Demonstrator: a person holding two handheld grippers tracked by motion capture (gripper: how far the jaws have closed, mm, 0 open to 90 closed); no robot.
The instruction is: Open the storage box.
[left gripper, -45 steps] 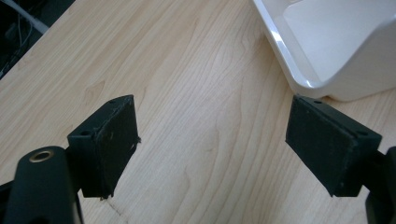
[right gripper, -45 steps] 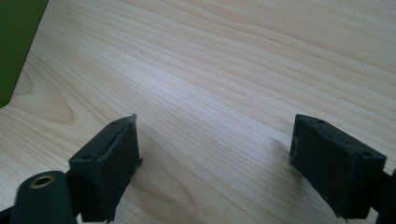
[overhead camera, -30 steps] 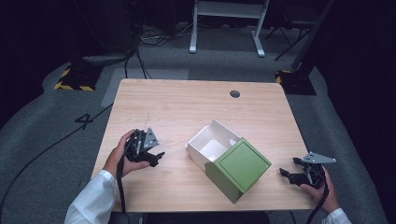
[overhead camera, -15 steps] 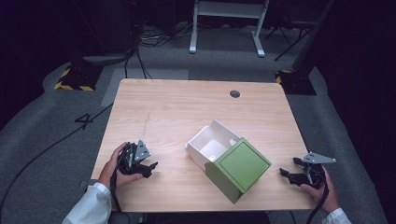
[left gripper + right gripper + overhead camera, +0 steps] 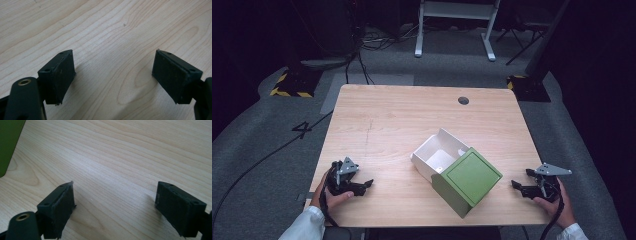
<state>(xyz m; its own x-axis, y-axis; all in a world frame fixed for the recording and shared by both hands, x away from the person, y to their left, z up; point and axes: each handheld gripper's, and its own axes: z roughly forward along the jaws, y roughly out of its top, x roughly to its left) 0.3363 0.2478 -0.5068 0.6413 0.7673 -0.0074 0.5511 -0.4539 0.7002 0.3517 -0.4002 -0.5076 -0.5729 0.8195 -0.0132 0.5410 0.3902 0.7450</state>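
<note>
Both tongs, left gripper (image 5: 360,185) and right gripper (image 5: 523,187), are sitting open, holding nothing. Between them the green box (image 5: 455,173) is resting near the table's (image 5: 397,120) front edge; the right gripper view is catching its green side (image 5: 8,145).

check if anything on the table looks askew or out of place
The green cardboard lid sits askew, sliding off the white open box and leaving it half uncovered. Both sit at an angle to the wooden table's edges.

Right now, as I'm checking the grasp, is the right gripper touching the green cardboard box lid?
Apart. In the high view, bare wooden table lies between the right gripper and the green lid.
</note>
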